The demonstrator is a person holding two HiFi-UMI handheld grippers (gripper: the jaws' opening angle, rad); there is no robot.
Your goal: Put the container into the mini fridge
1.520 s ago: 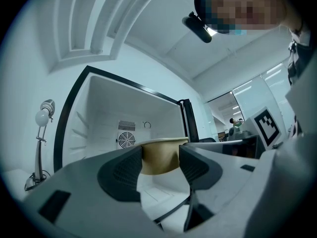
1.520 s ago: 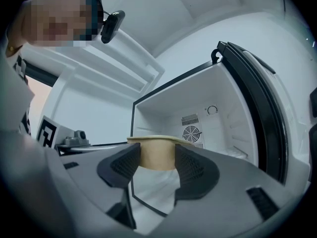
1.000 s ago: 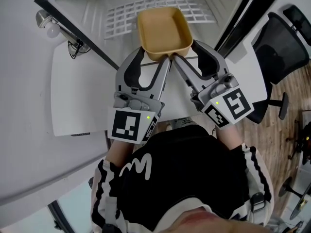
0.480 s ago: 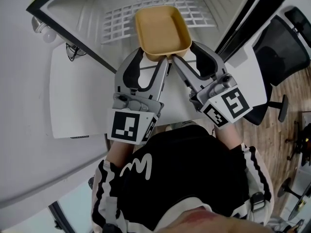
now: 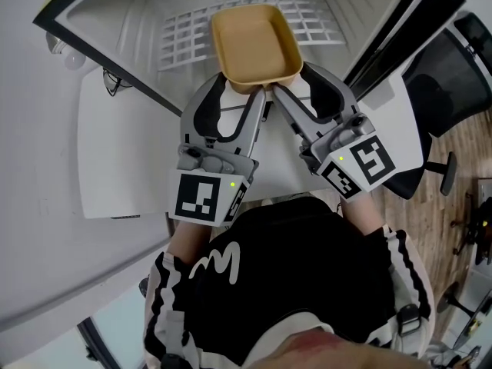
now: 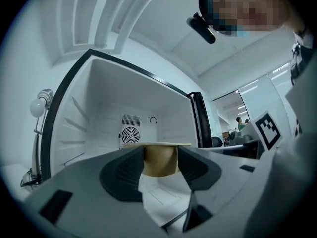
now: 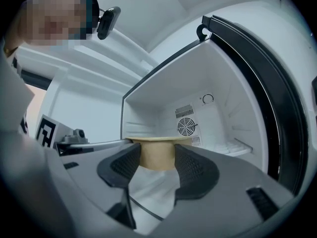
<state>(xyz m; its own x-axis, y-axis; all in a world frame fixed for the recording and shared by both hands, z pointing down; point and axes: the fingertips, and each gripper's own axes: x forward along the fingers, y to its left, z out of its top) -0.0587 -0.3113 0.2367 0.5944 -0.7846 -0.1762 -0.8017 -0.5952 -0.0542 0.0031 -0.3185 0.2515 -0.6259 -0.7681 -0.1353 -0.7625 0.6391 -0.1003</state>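
Both grippers clamped on the container - tan rectangular tray, open side up, held by its near end. The left gripper has its pads pressed on either side of the tray wall, with the rim sitting just over the pad tops. The right gripper has the same grip, pads tight on both flanks.

In the head view the tray sits at 12 o'clock from the grippers, inside the open mini fridge, over the front part of the white wire shelf. Can't tell if it's touching the shelf or just above it.

Fan grille is on the fridge's back wall, straight behind the tray at 12. Lamp bulb is at 10 o'clock outside the fridge - office chair at 2 o'clock.
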